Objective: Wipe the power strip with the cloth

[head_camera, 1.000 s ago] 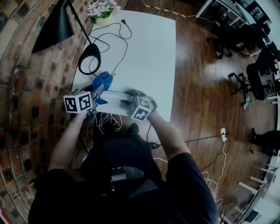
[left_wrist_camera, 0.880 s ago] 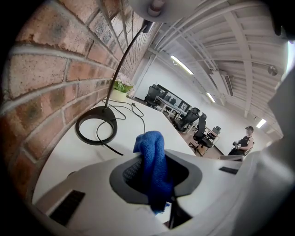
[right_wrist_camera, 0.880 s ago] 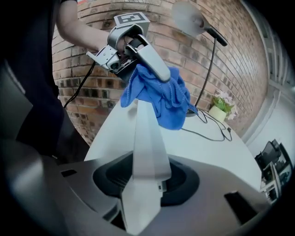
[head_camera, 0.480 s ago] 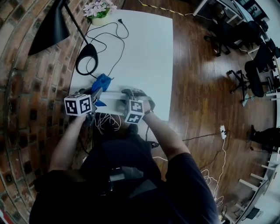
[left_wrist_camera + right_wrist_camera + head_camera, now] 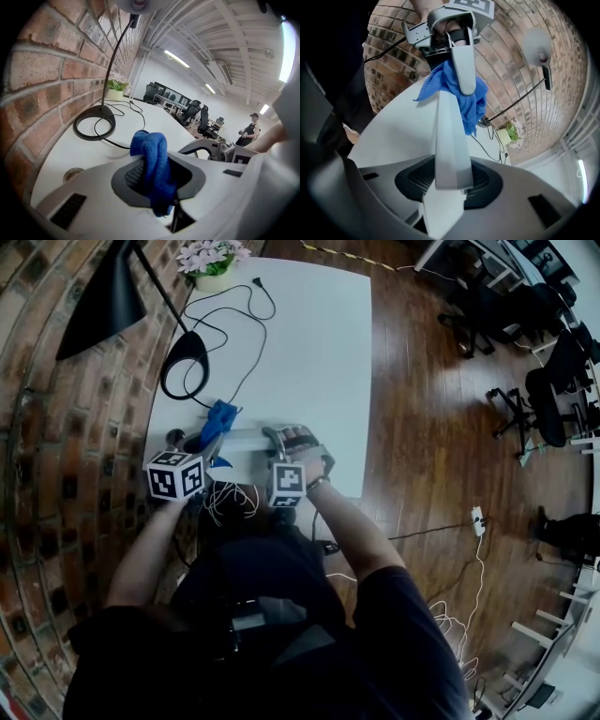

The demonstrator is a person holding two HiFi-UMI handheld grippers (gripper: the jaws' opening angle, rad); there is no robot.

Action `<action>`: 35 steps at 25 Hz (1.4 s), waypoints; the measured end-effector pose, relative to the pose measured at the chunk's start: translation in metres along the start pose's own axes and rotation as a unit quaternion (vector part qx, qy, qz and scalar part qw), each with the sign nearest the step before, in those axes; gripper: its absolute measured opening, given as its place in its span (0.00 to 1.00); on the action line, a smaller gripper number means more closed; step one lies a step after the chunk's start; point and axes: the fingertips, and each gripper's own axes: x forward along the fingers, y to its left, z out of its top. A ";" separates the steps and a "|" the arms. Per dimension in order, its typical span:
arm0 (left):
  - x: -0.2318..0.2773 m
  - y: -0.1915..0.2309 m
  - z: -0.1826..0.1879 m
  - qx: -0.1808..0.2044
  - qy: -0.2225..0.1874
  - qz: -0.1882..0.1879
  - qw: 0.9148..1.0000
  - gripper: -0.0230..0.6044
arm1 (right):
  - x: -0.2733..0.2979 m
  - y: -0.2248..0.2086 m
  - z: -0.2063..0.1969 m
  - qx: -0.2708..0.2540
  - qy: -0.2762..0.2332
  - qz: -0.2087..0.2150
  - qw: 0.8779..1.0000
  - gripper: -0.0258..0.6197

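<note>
The blue cloth (image 5: 219, 418) is bunched between the jaws of my left gripper (image 5: 208, 440), which is shut on it; it fills the jaw gap in the left gripper view (image 5: 153, 164). The white power strip (image 5: 246, 442) lies across the near part of the white table (image 5: 319, 352). My right gripper (image 5: 274, 442) is shut on its right end. In the right gripper view the power strip (image 5: 451, 140) runs from the jaws up to the cloth (image 5: 465, 101), which rests against its far end under the left gripper (image 5: 443, 28).
A black desk lamp with a ring base (image 5: 187, 362) and its looping cable (image 5: 234, 310) sit behind the cloth. A flower pot (image 5: 211, 263) stands at the far corner. A brick wall (image 5: 56, 427) borders the left. White cords (image 5: 230, 501) hang off the near edge.
The right gripper has rolled on the power strip, its marker cube turning and shifting left. The left gripper has dropped slightly toward the near edge with the cloth.
</note>
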 end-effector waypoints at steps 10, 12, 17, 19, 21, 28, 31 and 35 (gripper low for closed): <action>0.001 -0.007 -0.012 0.075 -0.005 0.015 0.997 0.17 | -0.010 0.016 0.001 0.105 -0.032 0.055 0.992 0.31; 0.000 -0.010 -0.015 0.092 0.002 0.013 0.996 0.17 | -0.014 0.019 0.000 0.134 -0.037 0.064 0.988 0.33; -0.006 -0.012 -0.027 0.128 -0.003 0.018 0.992 0.17 | -0.014 0.017 -0.002 0.160 -0.032 0.055 0.985 0.40; -0.007 -0.014 -0.029 0.126 -0.001 0.015 0.992 0.17 | -0.015 0.018 -0.004 0.165 -0.032 0.061 0.984 0.42; -0.008 -0.016 -0.031 0.136 0.002 0.012 0.991 0.17 | -0.018 0.019 -0.007 0.173 -0.034 0.067 0.982 0.44; -0.004 -0.021 -0.057 0.137 0.041 -0.008 0.990 0.17 | -0.043 0.031 -0.030 0.263 -0.029 0.134 0.955 0.49; -0.005 -0.019 -0.063 0.121 0.040 -0.009 0.992 0.17 | -0.051 0.033 -0.031 0.277 -0.039 0.147 0.949 0.51; -0.004 -0.020 -0.061 0.089 0.048 -0.019 0.995 0.17 | -0.050 0.015 -0.009 0.308 -0.079 0.141 0.938 0.52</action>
